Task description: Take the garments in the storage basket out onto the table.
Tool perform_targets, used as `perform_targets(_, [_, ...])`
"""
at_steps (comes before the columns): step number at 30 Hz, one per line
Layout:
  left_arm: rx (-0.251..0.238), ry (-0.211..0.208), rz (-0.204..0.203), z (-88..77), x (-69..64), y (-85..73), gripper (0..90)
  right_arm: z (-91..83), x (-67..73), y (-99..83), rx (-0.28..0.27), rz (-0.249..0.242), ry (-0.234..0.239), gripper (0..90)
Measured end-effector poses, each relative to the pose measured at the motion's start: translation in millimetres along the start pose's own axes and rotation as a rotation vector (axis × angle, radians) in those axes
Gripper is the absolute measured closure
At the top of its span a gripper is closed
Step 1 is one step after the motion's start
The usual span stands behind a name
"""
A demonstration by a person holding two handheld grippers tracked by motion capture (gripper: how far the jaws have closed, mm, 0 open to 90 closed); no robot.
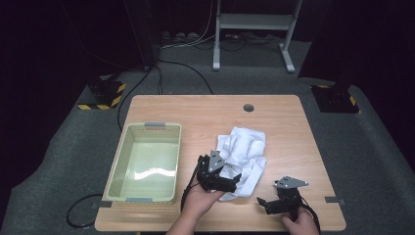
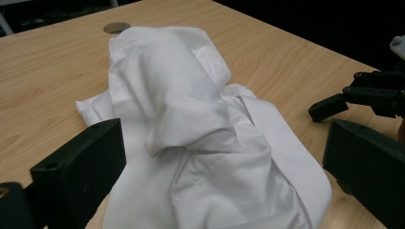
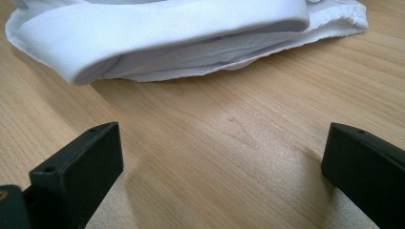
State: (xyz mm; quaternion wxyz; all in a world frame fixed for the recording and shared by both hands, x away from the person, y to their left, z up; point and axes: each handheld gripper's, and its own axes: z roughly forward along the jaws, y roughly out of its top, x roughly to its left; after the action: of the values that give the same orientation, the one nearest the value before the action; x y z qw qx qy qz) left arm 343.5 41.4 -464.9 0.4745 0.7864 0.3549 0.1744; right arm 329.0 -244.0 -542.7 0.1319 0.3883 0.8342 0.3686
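The left tongs [image 1: 234, 180] stand wide open, their two jaws spread on either side of the near end of a crumpled white garment [image 1: 243, 156], gripping nothing yet; in the left gripper view the cloth [image 2: 191, 143] bulges up between the jaws, so this looks like a line-up for pinching a fold. The right tongs [image 1: 263, 203] are wide open too and empty, set low over bare wood at about 5 o'clock from the garment, near it but apart. In the right gripper view its folded white edge [image 3: 191, 33] lies ahead of the jaws, probably the hem or collar band this side is meant to take.

The garment lies in a loose heap around the middle of the table [image 1: 205, 112], slightly toward 3 o'clock. At 9 o'clock from it sits a pale green basket [image 1: 117, 169], empty, its open top ready to receive the cloth, likely its destination. A small round hole [image 1: 248, 107] marks the table at 12 o'clock.
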Motion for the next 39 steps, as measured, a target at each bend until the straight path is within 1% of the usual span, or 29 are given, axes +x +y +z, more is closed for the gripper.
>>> perform_targets(7, [-0.036,0.001,0.001,-14.6,-6.8,-8.3,1.0,0.1,0.4,0.1,0.002,-0.003,-0.003,0.1])
perform_targets(14, [-0.05,0.012,0.013,-27.3,-12.6,-18.2,0.8,0.0,0.1,0.0,0.0,0.0,0.0,0.1])
perform_targets(16, [-0.049,0.014,0.015,-28.9,-13.1,-24.0,0.8,0.0,0.0,0.0,0.0,-0.001,0.0,0.1])
perform_targets(18, [-0.046,0.01,0.007,-29.1,-13.1,-29.9,1.0,0.0,0.1,0.0,0.001,-0.001,-0.001,0.1])
perform_targets(19, [-0.04,0.006,0.006,-28.8,-14.0,-34.5,1.0,0.1,0.2,0.0,0.001,-0.001,-0.001,0.1])
perform_targets(22, [-0.023,-0.001,0.02,-27.4,-16.8,-45.4,1.0,0.1,0.2,0.0,0.001,-0.002,-0.001,0.1])
perform_targets(24, [-0.018,0.003,0.028,-27.1,-17.6,-52.2,1.0,0.1,0.3,0.0,0.001,-0.002,-0.002,0.1])
perform_targets(27, [-0.01,0.0,0.021,-27.3,-17.4,-64.8,1.0,0.1,0.3,0.0,0.001,-0.001,-0.002,0.1])
perform_targets(30, [0.001,0.002,0.031,-26.7,-18.3,-75.2,1.2,0.1,0.3,0.0,0.001,-0.001,-0.002,0.1])
perform_targets(32, [0.038,-0.002,0.03,-24.8,-19.0,-82.9,1.7,0.1,0.3,0.0,0.001,-0.001,-0.001,0.1])
perform_targets(34, [0.065,0.018,0.056,-21.2,-20.1,-92.6,1.7,0.1,0.4,0.0,0.001,-0.002,-0.002,0.1])
perform_targets(35, [0.071,0.023,0.059,-19.9,-20.4,-95.8,1.7,0.1,0.4,0.0,0.002,-0.002,-0.002,0.1])
perform_targets(36, [0.09,0.028,0.059,-18.5,-20.8,-98.7,1.7,0.1,0.4,0.1,0.002,-0.003,-0.002,0.1])
perform_targets(37, [0.091,0.042,0.078,-18.7,-22.4,-98.9,1.8,0.1,0.5,0.0,0.002,-0.002,-0.002,0.1])
perform_targets(38, [0.068,0.05,0.097,-19.5,-23.9,-99.1,1.8,0.1,0.4,0.0,0.002,-0.002,-0.002,0.1])
perform_targets(39, [0.069,0.055,0.109,-19.2,-24.9,-99.2,1.8,0.1,0.4,0.0,0.002,-0.002,-0.002,0.1])
